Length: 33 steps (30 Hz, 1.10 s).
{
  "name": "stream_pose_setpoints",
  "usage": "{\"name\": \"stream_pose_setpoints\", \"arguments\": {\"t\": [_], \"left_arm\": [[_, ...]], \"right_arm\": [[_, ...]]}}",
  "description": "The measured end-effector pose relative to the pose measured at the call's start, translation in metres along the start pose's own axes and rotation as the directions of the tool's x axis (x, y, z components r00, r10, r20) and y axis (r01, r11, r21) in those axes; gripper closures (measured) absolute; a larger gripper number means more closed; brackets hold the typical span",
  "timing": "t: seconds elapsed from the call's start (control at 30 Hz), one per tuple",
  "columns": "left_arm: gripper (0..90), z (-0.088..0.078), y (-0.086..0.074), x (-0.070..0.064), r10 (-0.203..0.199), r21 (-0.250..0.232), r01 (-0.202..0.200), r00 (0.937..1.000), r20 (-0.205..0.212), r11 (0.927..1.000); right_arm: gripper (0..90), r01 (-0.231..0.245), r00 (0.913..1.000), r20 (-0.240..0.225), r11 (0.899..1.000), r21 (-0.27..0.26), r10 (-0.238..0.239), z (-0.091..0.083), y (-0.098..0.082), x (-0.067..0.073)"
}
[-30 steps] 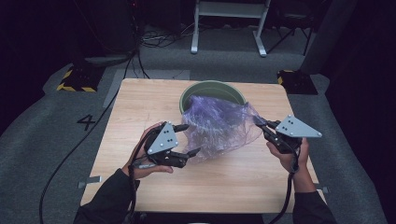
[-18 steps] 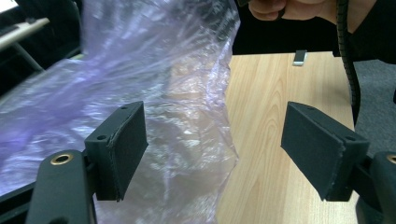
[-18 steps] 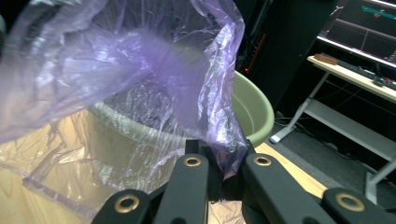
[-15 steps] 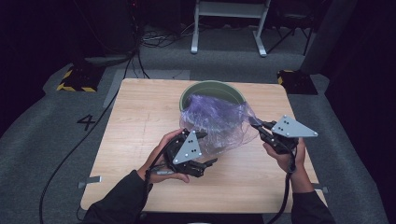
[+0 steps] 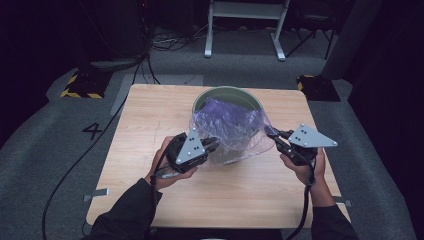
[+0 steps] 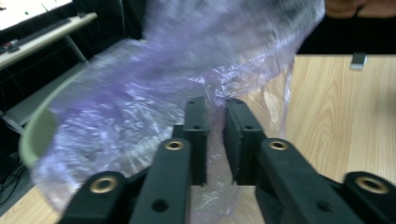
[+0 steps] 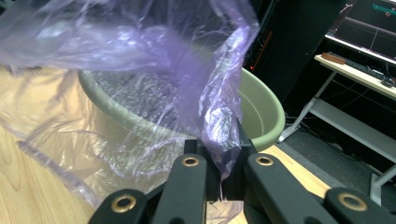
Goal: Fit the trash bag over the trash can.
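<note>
While the right gripper point(image 7: 219, 175) pinches one edge of the thin purple plastic bag point(image 5: 227, 127) draped over the green round bin point(image 5: 250, 100), the left gripper point(image 6: 215, 140) has just been closing on the opposite edge; a hard pull could tear the film or tip the bin.

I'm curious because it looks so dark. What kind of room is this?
Probably a lab or recording studio: a wooden table on grey carpet, cables along the floor, yellow-and-black striped blocks, and a desk with a keyboard.
</note>
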<state>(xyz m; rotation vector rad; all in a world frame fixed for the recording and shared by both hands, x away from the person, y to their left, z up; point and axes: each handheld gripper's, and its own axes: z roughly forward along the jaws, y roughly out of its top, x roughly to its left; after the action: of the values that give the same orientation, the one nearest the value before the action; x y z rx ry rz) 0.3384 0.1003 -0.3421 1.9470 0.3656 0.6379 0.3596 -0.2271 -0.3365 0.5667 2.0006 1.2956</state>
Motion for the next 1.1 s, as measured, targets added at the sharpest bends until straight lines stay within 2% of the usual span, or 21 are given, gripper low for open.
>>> {"name": "stream_pose_setpoints", "arguments": {"t": [0.13,0.27,0.37,0.43,0.6,0.8,0.87,0.97,1.07,1.1], "left_arm": [[88.3,-0.007,-0.001,0.013,-0.012,-0.011,0.011,0.9994,-0.032,0.9999],[88.1,-0.014,0.000,0.033,-0.069,-0.021,0.068,0.9961,-0.056,0.9975],[86.1,-0.014,-0.001,0.049,-0.086,-0.004,0.085,0.9924,-0.088,0.9963],[86.1,-0.013,-0.004,0.058,-0.118,-0.002,0.118,0.9895,-0.084,0.9930],[86.5,-0.011,-0.014,0.074,-0.167,0.016,0.170,0.9790,-0.117,0.9853],[88.1,-0.011,-0.026,0.089,-0.194,0.041,0.202,0.9689,-0.154,0.9785],[88.1,-0.011,-0.029,0.091,-0.206,0.039,0.214,0.9676,-0.146,0.9761],[88.1,-0.012,-0.027,0.089,-0.186,0.041,0.194,0.9721,-0.142,0.9802],[88.0,-0.013,-0.023,0.086,-0.174,0.033,0.179,0.9760,-0.132,0.9832],[88.0,-0.014,-0.022,0.086,-0.174,0.029,0.179,0.9761,-0.130,0.9834]], "right_arm": [[88.7,-0.009,0.9999,0.006,1.000,0.016,0.009,0.002,-0.002,-0.004],[88.7,-0.023,0.9997,0.014,0.999,0.040,0.023,0.005,-0.003,-0.008],[88.8,-0.010,0.9996,0.028,0.996,0.087,0.008,0.012,-0.004,-0.012],[88.8,-0.017,0.9991,0.042,0.993,0.118,0.012,0.018,-0.006,-0.018],[89.2,-0.045,0.9980,0.049,0.989,0.141,0.038,0.024,-0.013,-0.023],[88.9,-0.060,0.9972,0.055,0.984,0.169,0.051,0.026,-0.021,-0.027],[83.7,-0.066,0.9966,0.059,0.985,0.160,0.057,0.025,-0.021,-0.028],[59.9,-0.060,0.9963,0.069,0.990,0.130,0.051,0.020,-0.017,-0.025],[40.8,-0.040,0.9983,0.048,0.994,0.101,0.035,0.013,-0.011,-0.021],[35.8,-0.032,0.9991,0.030,0.997,0.067,0.030,0.008,-0.008,-0.018]]}}
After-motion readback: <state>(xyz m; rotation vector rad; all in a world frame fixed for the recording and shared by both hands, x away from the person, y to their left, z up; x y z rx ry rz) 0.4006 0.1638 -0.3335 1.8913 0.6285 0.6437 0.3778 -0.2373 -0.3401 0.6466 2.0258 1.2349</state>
